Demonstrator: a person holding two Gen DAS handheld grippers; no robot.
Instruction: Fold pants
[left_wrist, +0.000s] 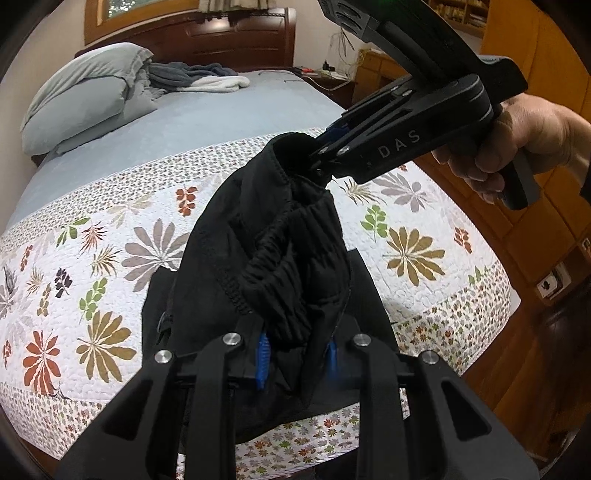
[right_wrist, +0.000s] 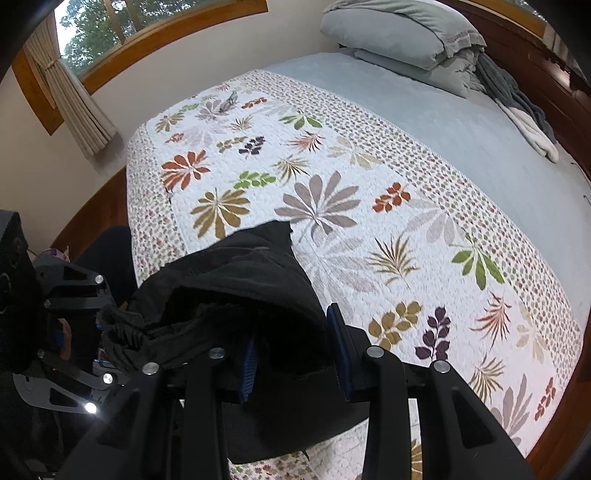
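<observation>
Bedroom surroundings are seen in both wrist views: a bed (left_wrist: 221, 122) covered by a pale blue sheet, with a white leaf-patterned quilt (left_wrist: 110, 258) laid across its foot. Black pants (left_wrist: 280, 251) are held bunched above the quilt near the foot edge, the elastic waistband gathered at the top and the lower cloth resting on the quilt. The left gripper (left_wrist: 295, 354) is clamped on the cloth, its blue-padded fingers (left_wrist: 261, 363) pressed against the folds between them. The right gripper (right_wrist: 295, 365) is likewise closed on another part of the waistband, dark cloth being packed between its fingers (right_wrist: 248, 369); in the left wrist view it is seen biting the upper edge of the pants, gripped by a hand (left_wrist: 524, 147). Grey pillows (left_wrist: 81, 99) and a crumpled grey and white blanket (left_wrist: 195, 77) are piled near the dark wooden headboard (left_wrist: 236, 37). A curtained window (right_wrist: 122, 33) is visible beyond the far side of the bed.
</observation>
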